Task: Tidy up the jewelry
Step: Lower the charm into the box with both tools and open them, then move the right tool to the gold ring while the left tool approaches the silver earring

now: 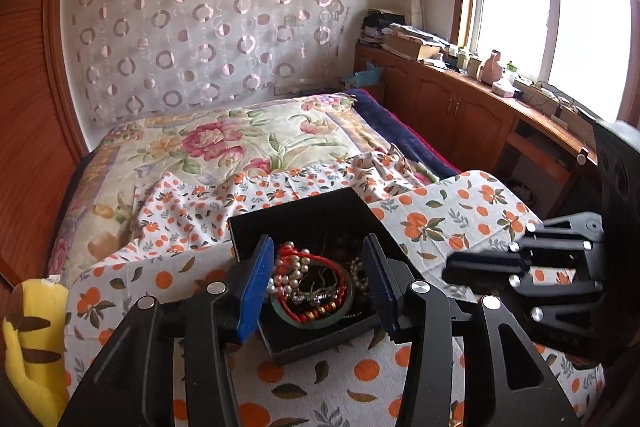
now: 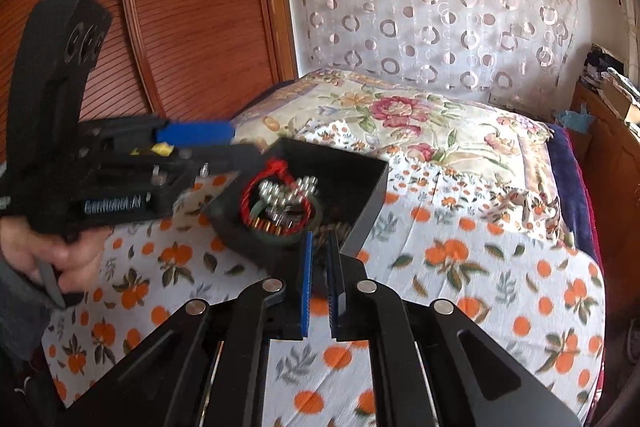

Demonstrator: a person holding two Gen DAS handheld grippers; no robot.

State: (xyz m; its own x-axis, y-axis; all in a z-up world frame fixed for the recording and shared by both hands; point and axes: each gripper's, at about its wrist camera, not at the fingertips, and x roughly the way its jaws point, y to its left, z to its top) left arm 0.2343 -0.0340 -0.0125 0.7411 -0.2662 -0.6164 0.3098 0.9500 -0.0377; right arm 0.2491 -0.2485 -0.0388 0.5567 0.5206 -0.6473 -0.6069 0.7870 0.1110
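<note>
A black open box [image 1: 316, 215] sits on the orange-print cloth on the bed and holds a tangle of jewelry [image 1: 316, 287]: pearl beads, a red cord bracelet and a green bangle. My left gripper [image 1: 318, 259] is open, its blue pads either side of the jewelry over the box. It shows from the side in the right wrist view [image 2: 224, 143], at the box's [image 2: 360, 167] left rim. My right gripper [image 2: 320, 247] is nearly shut with a narrow gap, empty, at the box's near edge. It appears at the right of the left view [image 1: 484, 267].
The orange-print cloth [image 1: 460, 211] covers the near bed over a floral quilt [image 1: 248, 139]. A yellow plush toy [image 1: 32, 347] lies at the left. Wooden cabinets [image 1: 460, 107] with clutter run under the window at the right. A wooden wardrobe [image 2: 180, 7] stands on the left.
</note>
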